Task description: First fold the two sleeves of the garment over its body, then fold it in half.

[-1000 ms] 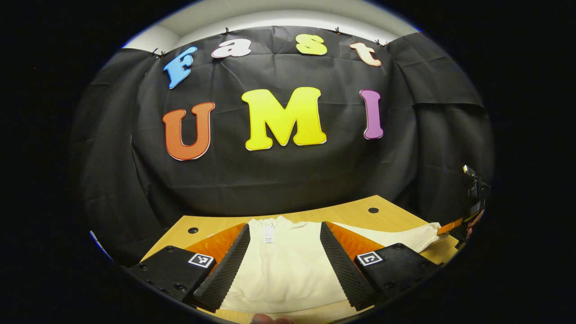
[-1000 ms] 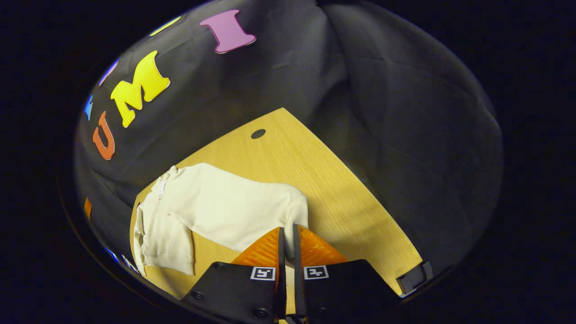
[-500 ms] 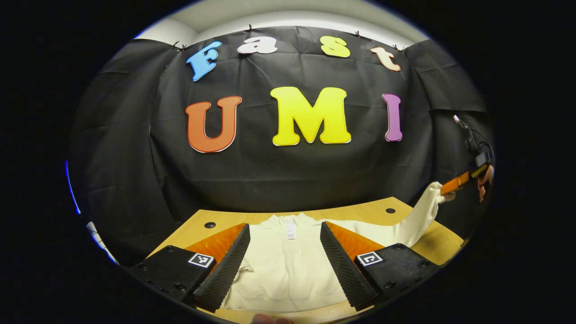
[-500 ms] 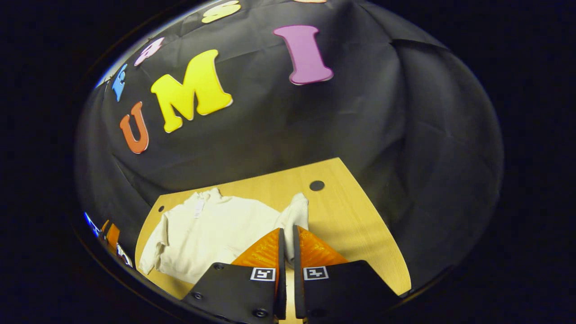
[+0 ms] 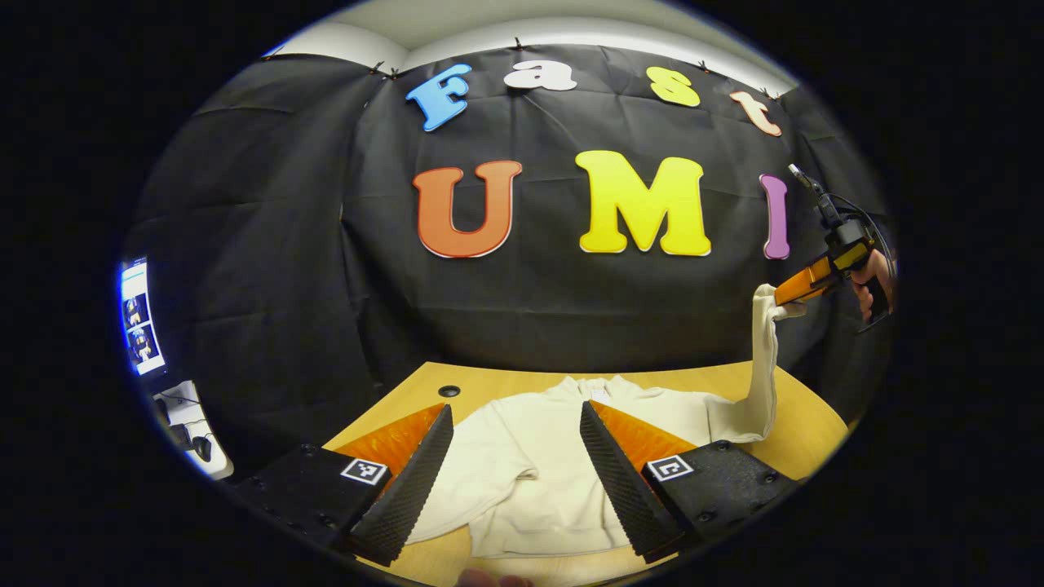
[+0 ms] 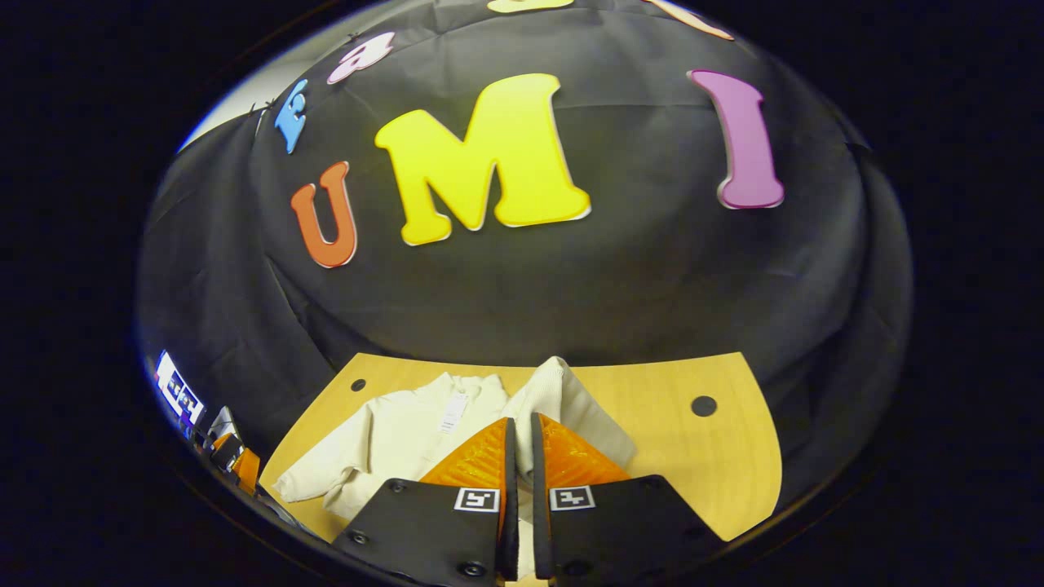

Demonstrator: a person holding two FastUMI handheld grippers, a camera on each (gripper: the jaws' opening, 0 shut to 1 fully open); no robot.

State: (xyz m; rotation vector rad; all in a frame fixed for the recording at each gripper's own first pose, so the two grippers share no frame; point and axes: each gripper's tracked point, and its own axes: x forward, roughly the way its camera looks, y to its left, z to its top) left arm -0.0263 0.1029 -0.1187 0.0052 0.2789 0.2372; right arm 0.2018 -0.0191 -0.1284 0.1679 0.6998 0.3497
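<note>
Even overhead light falls on the wooden bench, leaving its grain bright and free of glare, while the black cloth wall soaks up light and stays dim. Shadows are soft and shallow. Fisheye distortion bows the bench edge and darkens the rim in both views. A glowing screen at the far left edge is blown out and blurred.

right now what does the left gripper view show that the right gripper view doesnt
Left gripper view: the right gripper from the side, shut on the sleeve cuff and holding the sleeve up above the table, with the hand behind it.

Right gripper view: the neck label.

Both: the cream garment on the wooden table, and a lit screen at the left edge.
</note>
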